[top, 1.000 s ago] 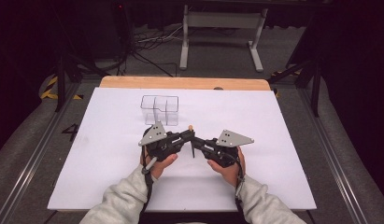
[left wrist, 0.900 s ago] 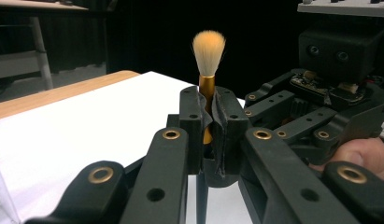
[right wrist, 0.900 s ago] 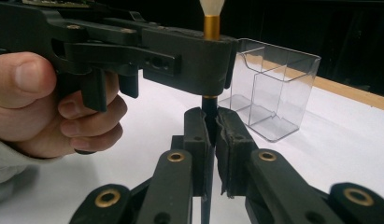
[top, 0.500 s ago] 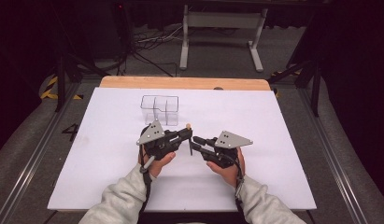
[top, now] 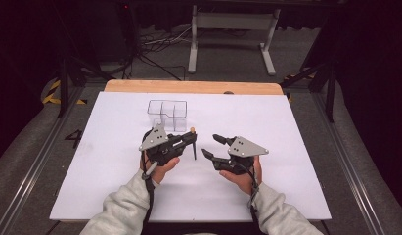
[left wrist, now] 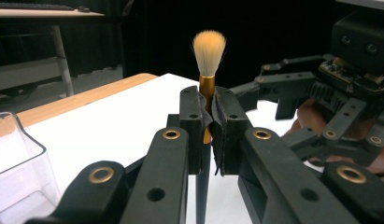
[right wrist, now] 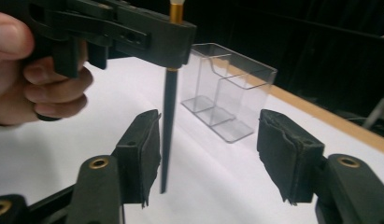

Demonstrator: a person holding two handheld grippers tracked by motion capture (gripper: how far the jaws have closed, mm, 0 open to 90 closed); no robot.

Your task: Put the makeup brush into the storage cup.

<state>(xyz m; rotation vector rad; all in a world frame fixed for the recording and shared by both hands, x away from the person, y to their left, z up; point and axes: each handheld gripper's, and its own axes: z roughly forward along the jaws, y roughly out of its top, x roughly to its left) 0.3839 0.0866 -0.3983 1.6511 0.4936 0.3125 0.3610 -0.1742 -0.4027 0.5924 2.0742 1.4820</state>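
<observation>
White tabletop (top: 115,186) nearest, both forearms entering from the near edge. Right gripper (top: 214,147): jaws have just been opening, now wide apart with nothing between the pads. Left gripper (top: 189,142), just beside it: jaws clamped on a makeup brush (left wrist: 206,98), held upright at the gold ferrule, tan bristles up, black handle hanging free above the table. Judgement: brush is light and stiff along the handle; bristles soft, easily splayed; lacquered handle likely slippery. Best grip is at the ferrule or upper handle, never the tuft. Farther off, clear acrylic organizer (top: 167,113) stands on the table, apart from both grippers.
</observation>
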